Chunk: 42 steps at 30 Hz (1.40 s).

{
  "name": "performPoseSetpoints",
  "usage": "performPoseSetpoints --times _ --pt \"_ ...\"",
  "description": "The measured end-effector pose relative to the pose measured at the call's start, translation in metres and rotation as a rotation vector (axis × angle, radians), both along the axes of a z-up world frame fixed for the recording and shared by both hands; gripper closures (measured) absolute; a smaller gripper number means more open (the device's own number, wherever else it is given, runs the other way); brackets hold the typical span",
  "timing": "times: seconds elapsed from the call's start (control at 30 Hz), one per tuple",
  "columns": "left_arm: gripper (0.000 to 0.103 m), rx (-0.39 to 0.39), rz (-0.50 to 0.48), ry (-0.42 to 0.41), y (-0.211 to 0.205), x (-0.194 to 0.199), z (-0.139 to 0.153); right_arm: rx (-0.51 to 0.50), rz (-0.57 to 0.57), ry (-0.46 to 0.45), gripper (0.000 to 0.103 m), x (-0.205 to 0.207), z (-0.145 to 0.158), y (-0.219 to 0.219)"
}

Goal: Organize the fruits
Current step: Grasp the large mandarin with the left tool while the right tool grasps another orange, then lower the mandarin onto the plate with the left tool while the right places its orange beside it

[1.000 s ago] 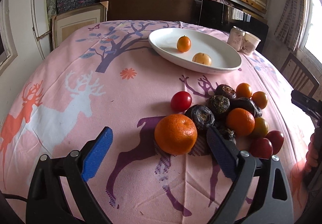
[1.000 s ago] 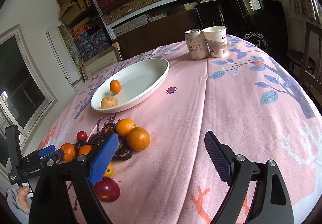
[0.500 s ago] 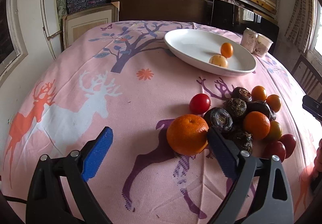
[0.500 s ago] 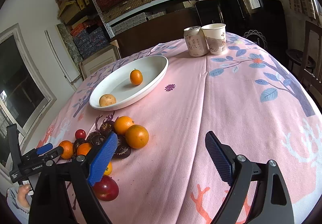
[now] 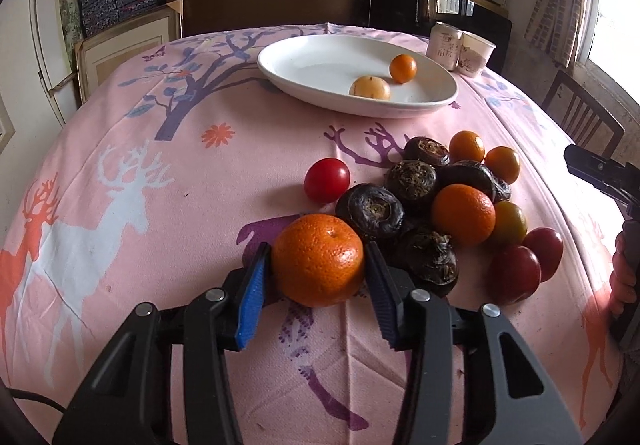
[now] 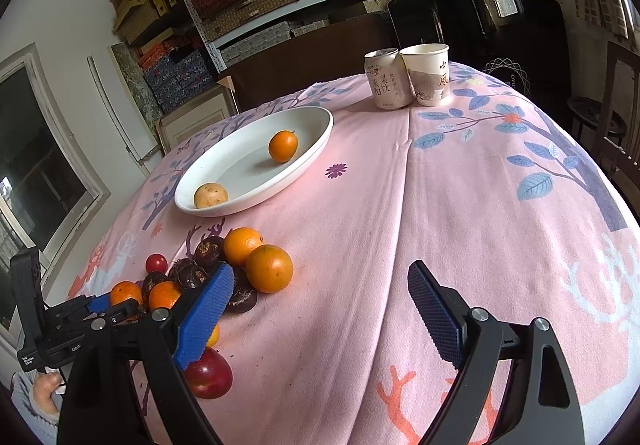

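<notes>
At the pile's near edge, left gripper [image 5: 318,285] pinches the tangerine [image 5: 319,259]; lifting carelessly could roll neighbouring water chestnuts [image 5: 370,209]. Right gripper [image 6: 320,315] hangs released, empty.

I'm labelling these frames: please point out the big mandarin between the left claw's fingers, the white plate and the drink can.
big mandarin [image 5: 318,259], left wrist view, front skin.
white plate [image 6: 320,135], right wrist view, far rim.
drink can [image 6: 386,83], right wrist view, printed side.
</notes>
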<state>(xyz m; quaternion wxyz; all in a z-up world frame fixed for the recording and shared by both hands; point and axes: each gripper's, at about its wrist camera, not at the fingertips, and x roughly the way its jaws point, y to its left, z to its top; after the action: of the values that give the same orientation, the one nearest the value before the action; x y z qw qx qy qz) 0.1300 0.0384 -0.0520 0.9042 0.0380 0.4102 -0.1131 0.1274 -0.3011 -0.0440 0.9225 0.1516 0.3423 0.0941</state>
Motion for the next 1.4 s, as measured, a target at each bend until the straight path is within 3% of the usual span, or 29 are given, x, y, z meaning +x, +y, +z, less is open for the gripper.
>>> performPoseSetpoints --times 0.13,0.3,0.47,0.7,0.9,1.0,1.13,1.27,1.4 --pt "0.057 -0.01 0.038 -0.007 0.007 0.0 0.002 -0.02 0.0 0.033 0.014 0.006 -0.006 0.002" --pt "0.057 -0.022 0.062 0.004 0.013 0.002 0.001 -0.023 0.074 0.063 0.031 0.017 -0.012 0.017" --pt "0.057 -0.015 0.054 0.005 0.011 0.002 0.001 -0.008 0.122 0.076 0.037 0.031 -0.014 0.032" --pt "0.057 -0.024 0.053 0.011 0.011 0.003 -0.001 0.063 0.172 0.155 0.066 0.051 -0.029 0.042" --pt "0.057 -0.052 0.056 0.018 0.016 0.005 -0.001 0.093 0.177 0.149 0.066 0.047 -0.029 0.037" --pt "0.057 -0.071 0.055 -0.005 0.017 0.003 0.006 0.102 0.137 0.104 0.067 0.037 -0.02 0.024" --pt "0.057 -0.059 0.048 -0.074 0.012 0.011 0.037 0.114 0.07 0.004 0.067 0.03 0.011 0.004" --pt "0.057 -0.031 0.039 -0.122 -0.003 0.043 0.069 0.102 0.05 -0.071 0.067 0.045 0.053 -0.002" --pt "0.057 -0.066 0.043 -0.118 -0.019 0.087 0.079 0.081 0.058 -0.113 0.067 0.073 0.076 0.012"
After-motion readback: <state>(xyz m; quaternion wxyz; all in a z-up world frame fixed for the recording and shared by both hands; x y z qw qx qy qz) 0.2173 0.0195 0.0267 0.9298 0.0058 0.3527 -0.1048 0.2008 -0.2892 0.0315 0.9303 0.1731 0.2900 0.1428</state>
